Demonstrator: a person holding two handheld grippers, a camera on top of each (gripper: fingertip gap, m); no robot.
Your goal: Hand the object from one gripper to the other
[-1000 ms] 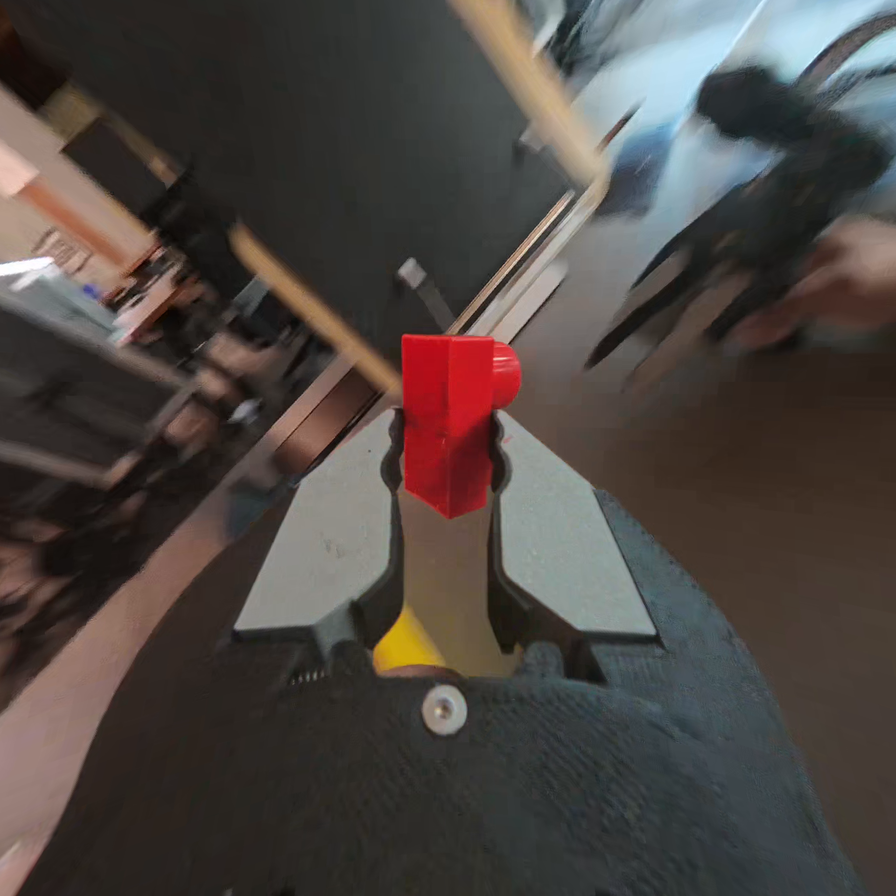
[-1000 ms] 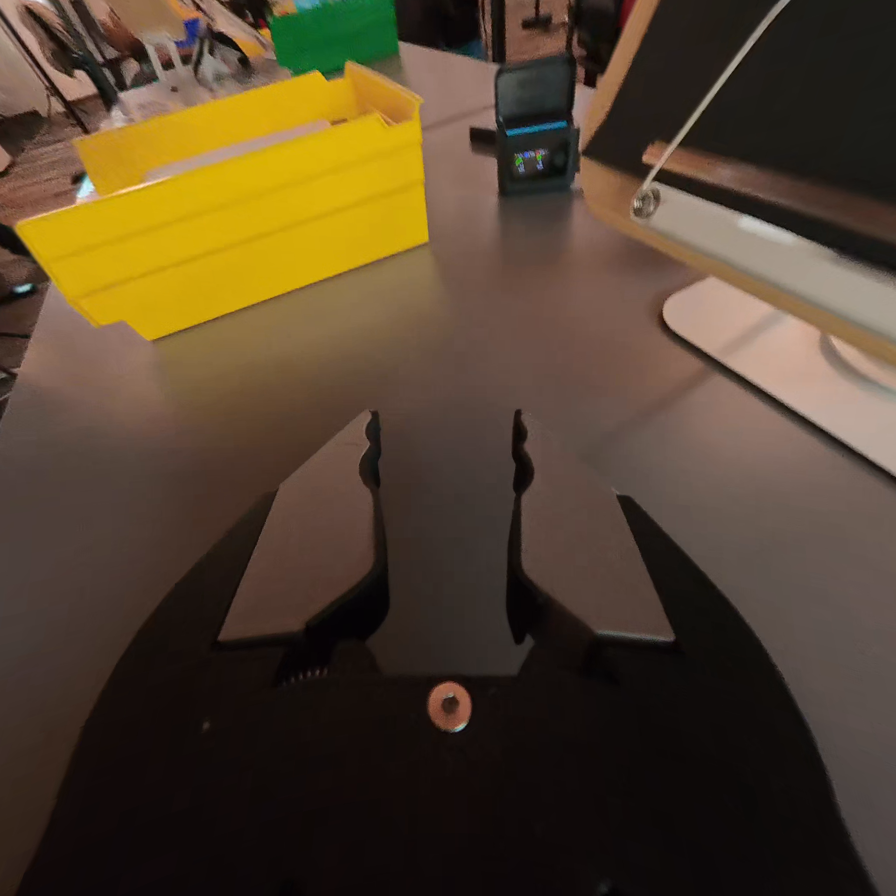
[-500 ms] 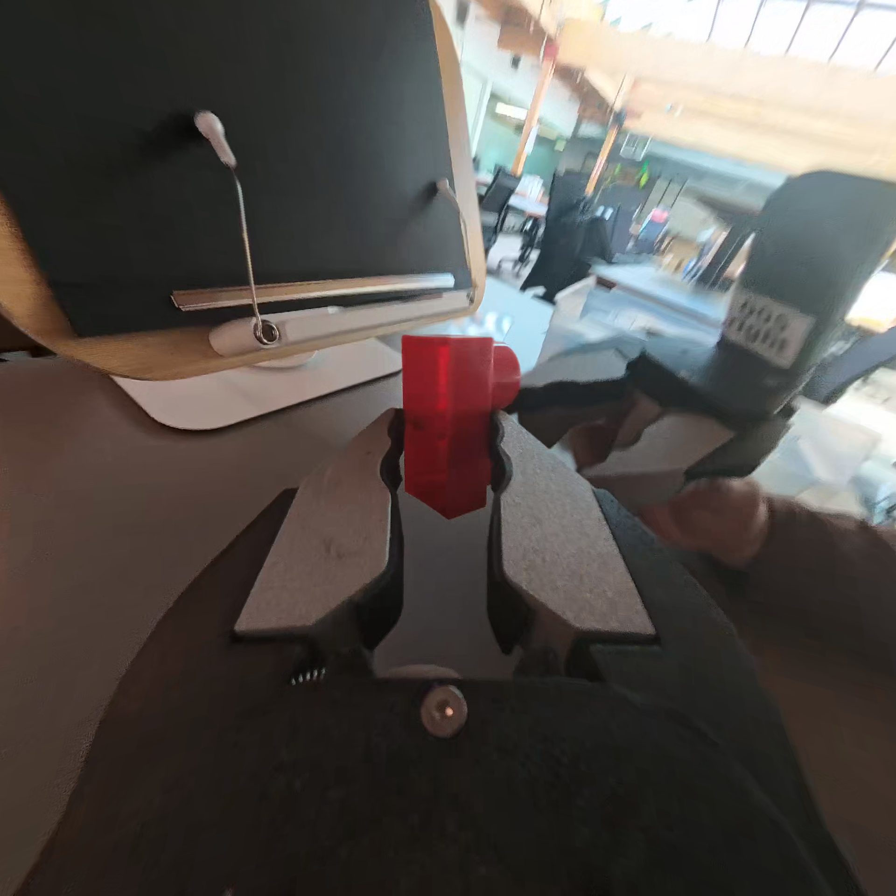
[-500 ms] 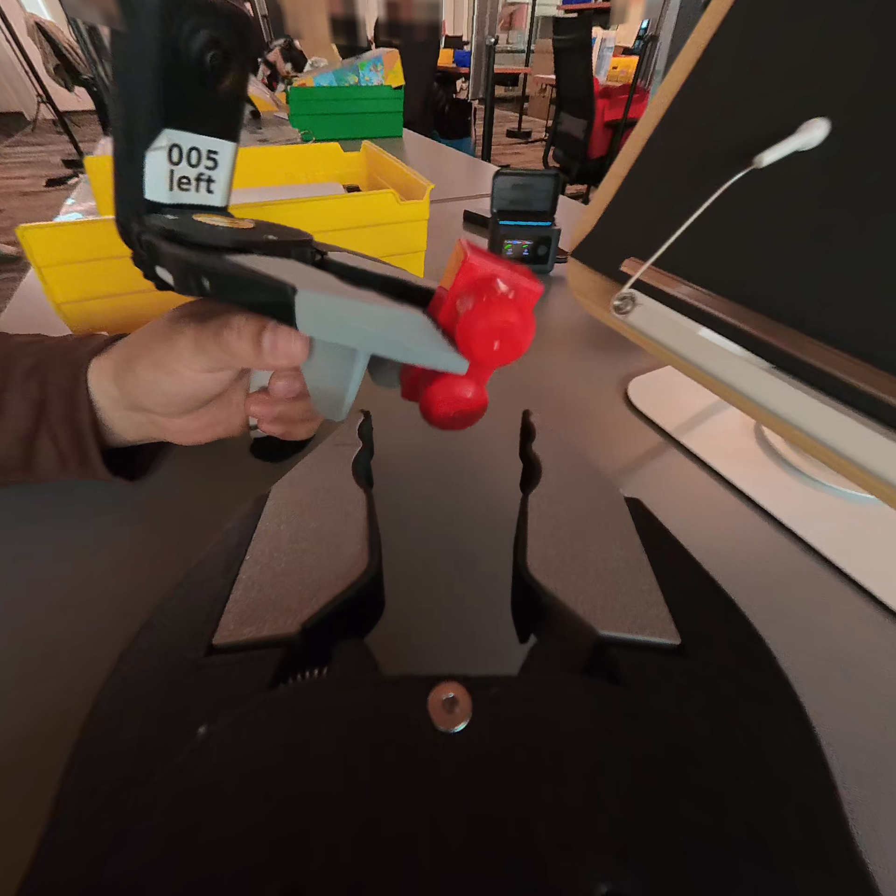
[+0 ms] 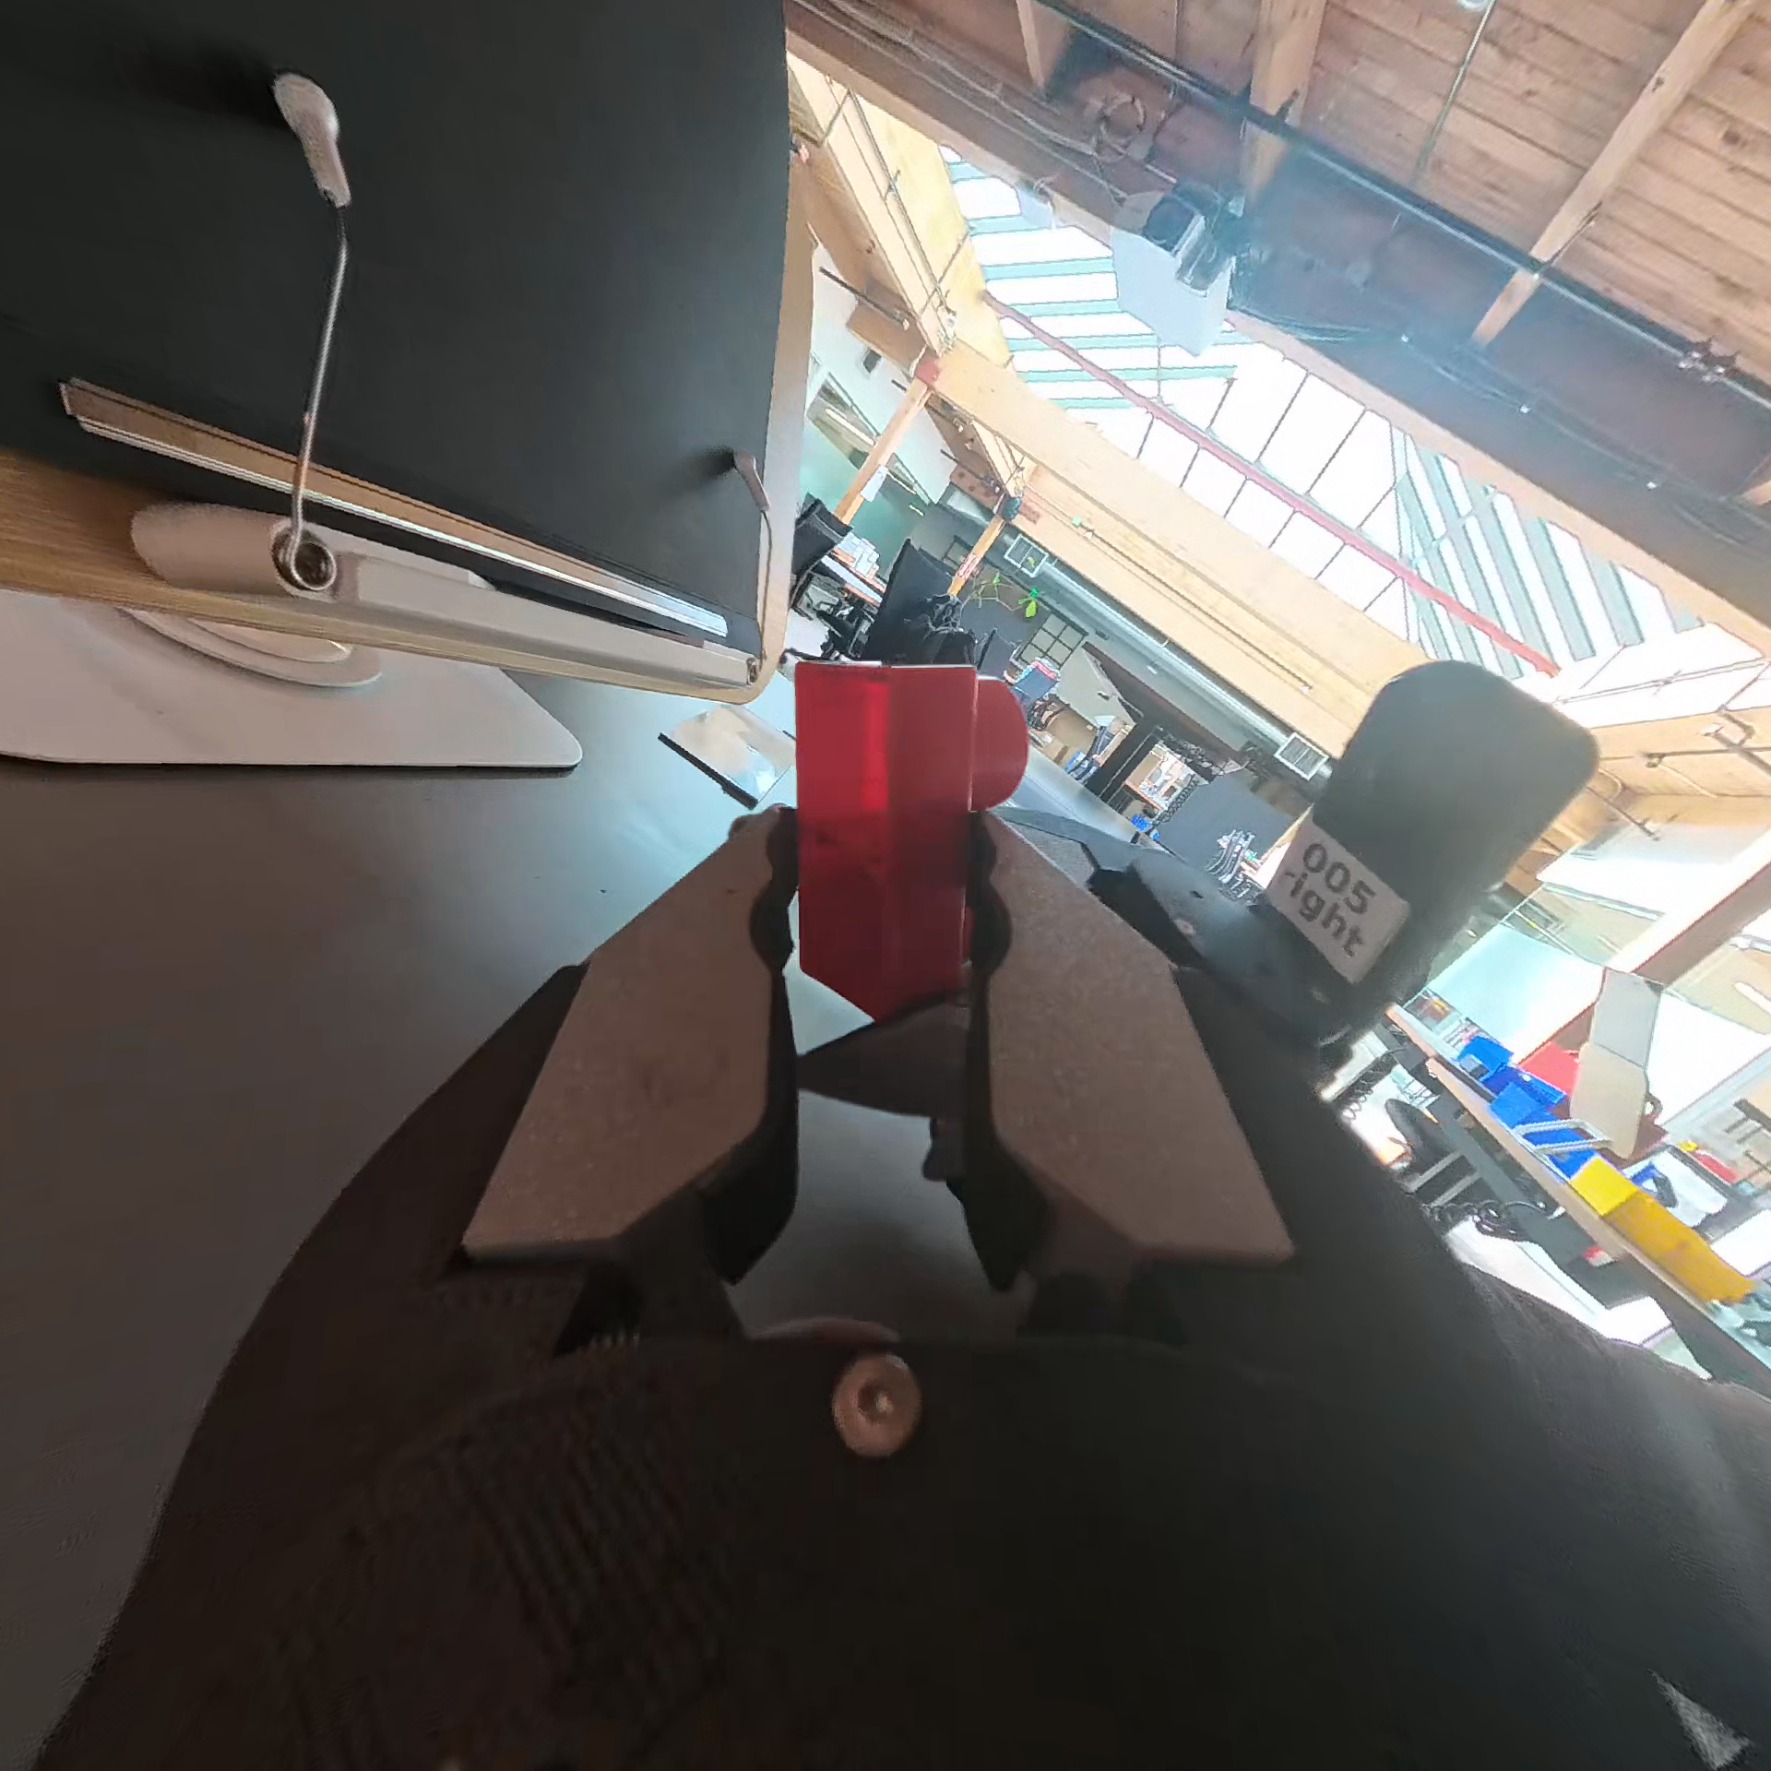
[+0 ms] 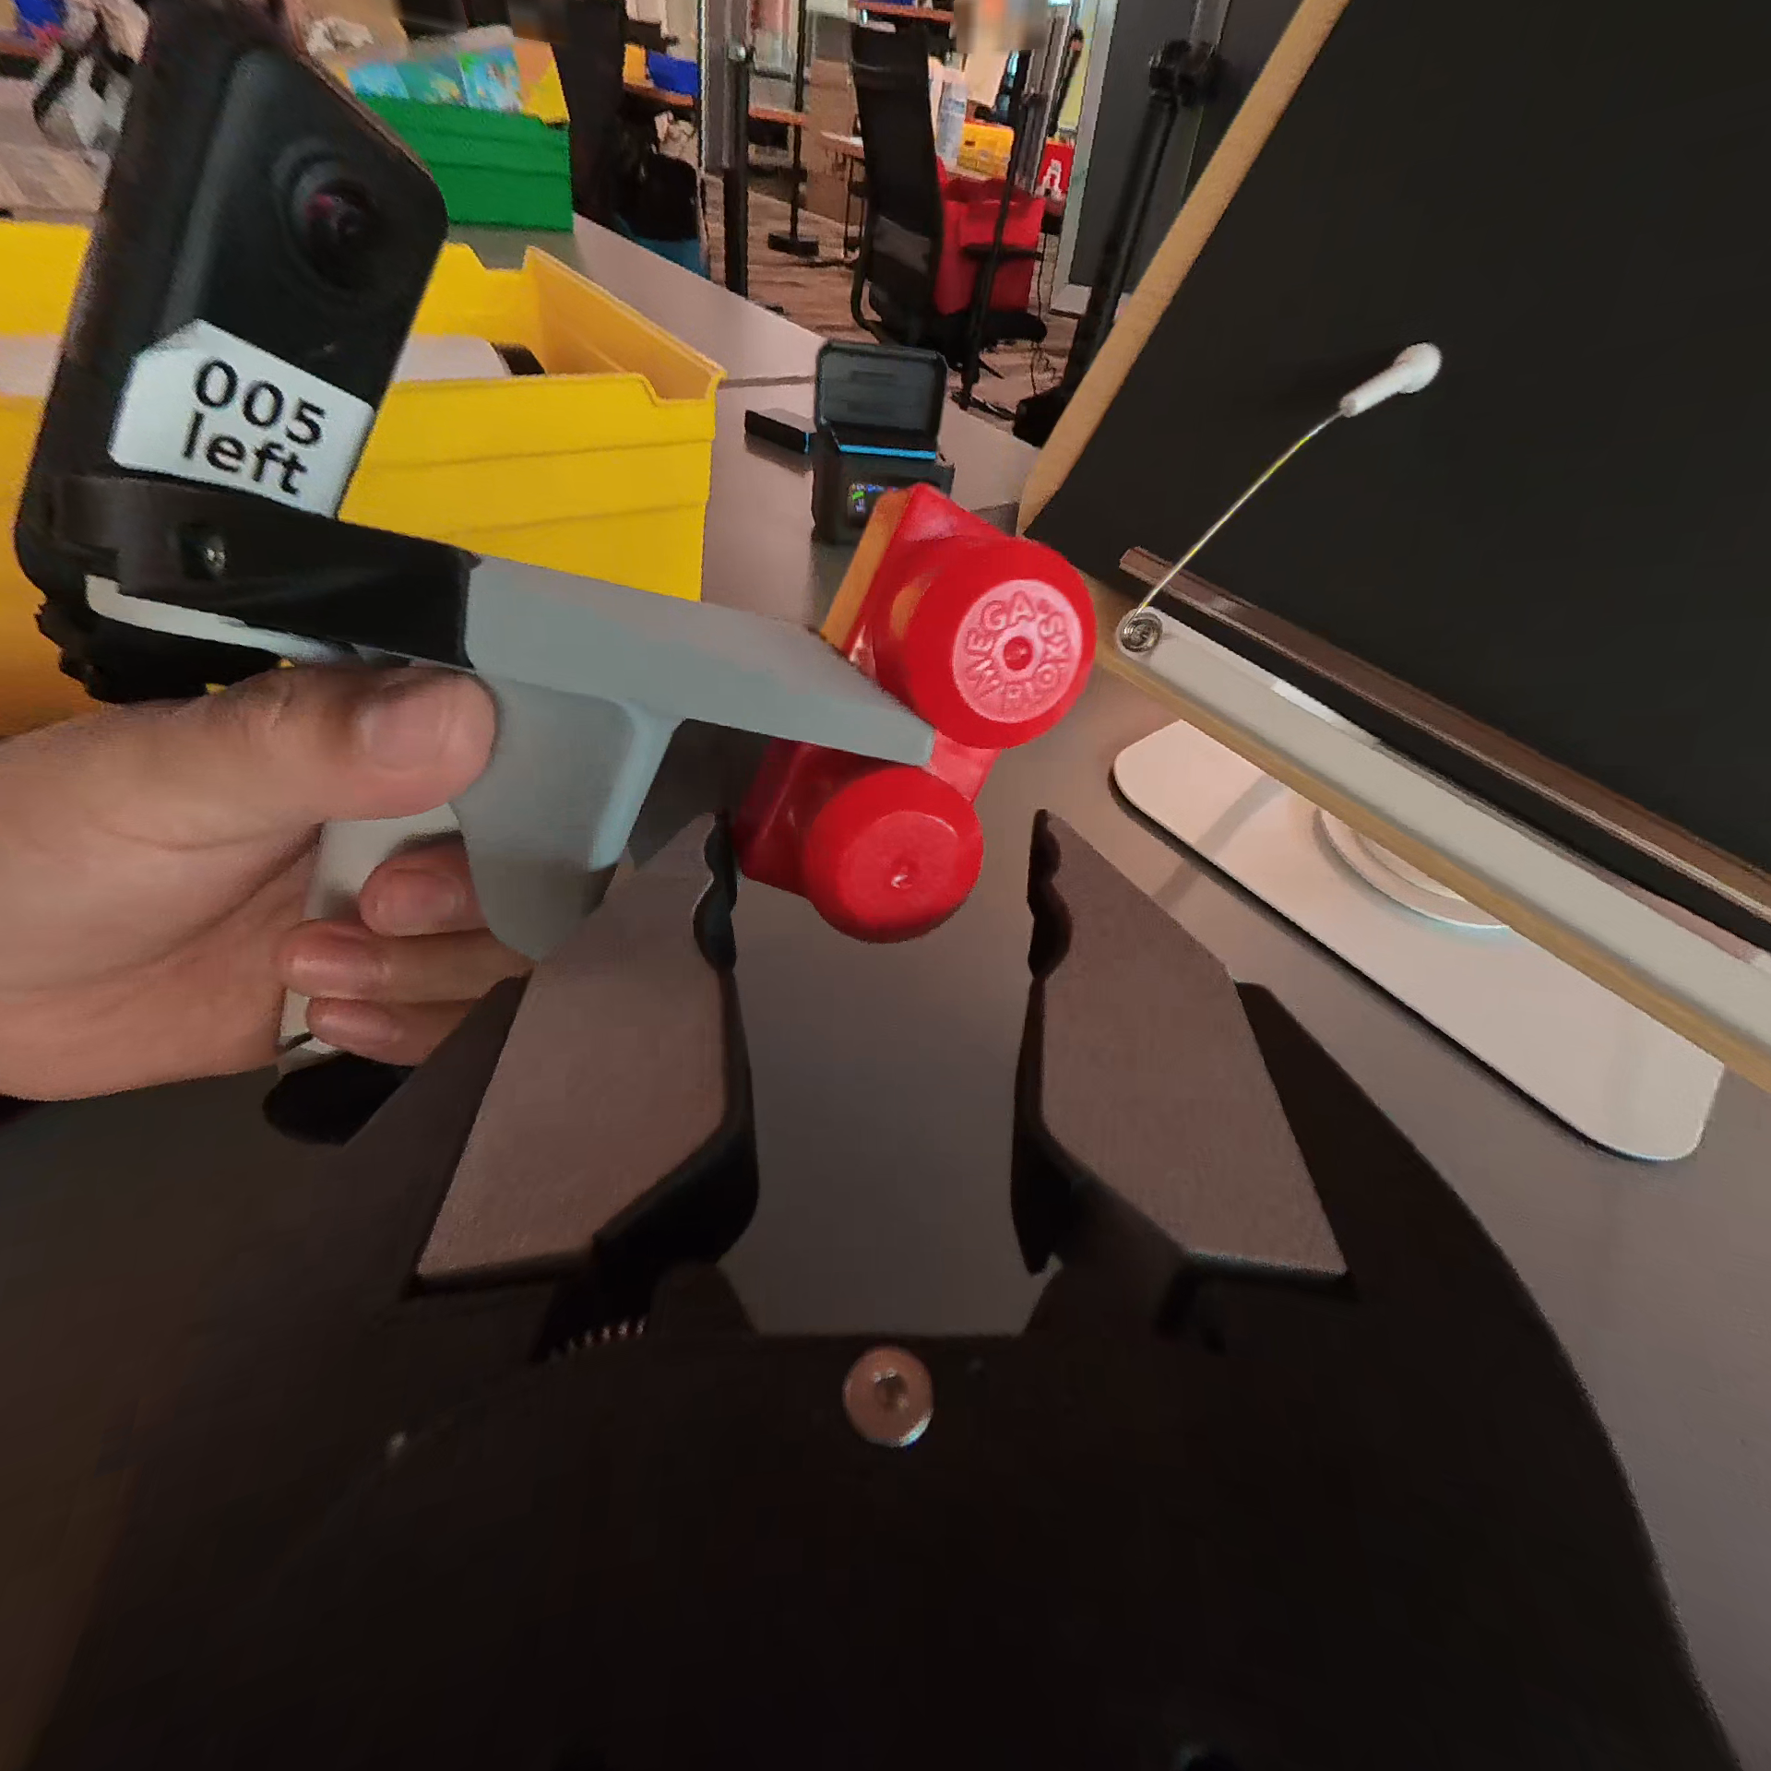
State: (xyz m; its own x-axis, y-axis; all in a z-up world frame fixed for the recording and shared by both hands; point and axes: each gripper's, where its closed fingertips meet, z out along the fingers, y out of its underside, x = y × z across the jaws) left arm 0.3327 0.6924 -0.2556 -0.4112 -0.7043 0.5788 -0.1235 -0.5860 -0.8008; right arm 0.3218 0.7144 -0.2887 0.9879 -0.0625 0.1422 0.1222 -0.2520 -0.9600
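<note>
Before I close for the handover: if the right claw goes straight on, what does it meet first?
Most likely the red toy block held in the left claw: its lower stud sits just past the open right claw, though depth is unclear.

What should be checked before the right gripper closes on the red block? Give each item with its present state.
1. Left gripper clamps the red block: ok, both fingers press its sides.
2. Right gripper is open: ok, its jaws stand wide apart.
3. Block sits between the right fingers: not ok, only its lower stud reaches the tips.
4. Free surface for the right fingers: ok, both studs stick out past the left finger.
5. Block is clear of the stand: ok, a gap shows.
6. Hand holds the left gripper: ok.
</note>
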